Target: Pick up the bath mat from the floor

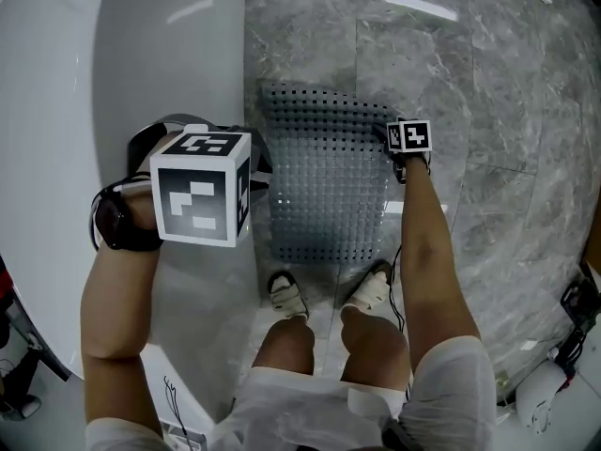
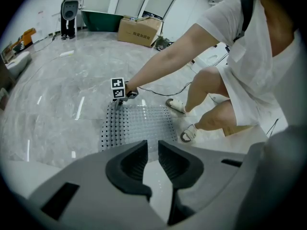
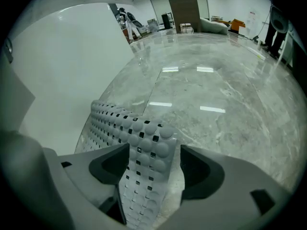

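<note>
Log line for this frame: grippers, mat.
bath mat: mostly on floor, one edge raised | left gripper: jaws shut, empty | right gripper: jaws open, raised edge between them

Left gripper [image 2: 152,150] pinched together, right gripper [image 3: 155,148] spread wide.

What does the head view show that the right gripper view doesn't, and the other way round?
Only the head view: the person's sandals and knees.
Only the right gripper view: the right claw from close up, its jaws wide apart with a curled-up corner of the mat between them, and a far door.
Both: the mat, the grey floor and the white tub.
</note>
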`<state>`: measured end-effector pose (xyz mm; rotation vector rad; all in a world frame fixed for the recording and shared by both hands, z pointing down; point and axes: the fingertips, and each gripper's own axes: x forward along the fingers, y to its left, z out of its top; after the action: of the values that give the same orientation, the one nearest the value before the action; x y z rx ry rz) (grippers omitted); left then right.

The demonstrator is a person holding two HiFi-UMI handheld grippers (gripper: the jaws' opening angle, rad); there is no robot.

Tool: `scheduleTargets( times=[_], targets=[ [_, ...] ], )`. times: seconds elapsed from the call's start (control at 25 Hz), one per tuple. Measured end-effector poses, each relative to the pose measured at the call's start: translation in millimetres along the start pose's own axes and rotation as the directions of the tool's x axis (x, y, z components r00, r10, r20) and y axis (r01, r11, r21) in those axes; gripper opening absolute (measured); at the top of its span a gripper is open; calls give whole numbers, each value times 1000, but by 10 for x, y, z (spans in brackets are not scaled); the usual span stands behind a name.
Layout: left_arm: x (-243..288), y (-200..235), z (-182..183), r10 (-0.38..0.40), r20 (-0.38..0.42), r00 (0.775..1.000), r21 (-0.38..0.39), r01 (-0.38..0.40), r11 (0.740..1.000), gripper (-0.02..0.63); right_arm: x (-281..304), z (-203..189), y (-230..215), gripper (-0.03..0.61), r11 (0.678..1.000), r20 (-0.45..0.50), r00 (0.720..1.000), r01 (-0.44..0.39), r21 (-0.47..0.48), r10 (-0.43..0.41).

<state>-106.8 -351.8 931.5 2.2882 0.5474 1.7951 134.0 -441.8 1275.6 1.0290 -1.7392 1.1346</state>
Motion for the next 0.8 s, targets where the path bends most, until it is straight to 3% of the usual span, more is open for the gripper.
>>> scheduleTargets(
  times=[0.16,0.28,0.44,0.6,0.8],
  targets=[
    [10,-7,6,-6,0,1000,5,6,1000,75,78,-54,67,330,998,-8,999,-31,53,31],
    [-1,-20,32,-10,12,1000,0,10,1000,71,43,-46,86,318,999,0,1000,-2,37,2],
    [-9,-14,18,-7,5,1000,0,7,1000,71,-62,68,385,115,995,23,997,-76,-62,78],
    [-1,-5,3,-2,1,1000,-7,2,1000,71,-170,41,699,52,968,-14,989,-147,-204,147],
    [22,12,-40,-4,-20,1000,-8,3,1000,71,-427,-107,984,35,934,-48,982,-187,-306,181]
  ],
)
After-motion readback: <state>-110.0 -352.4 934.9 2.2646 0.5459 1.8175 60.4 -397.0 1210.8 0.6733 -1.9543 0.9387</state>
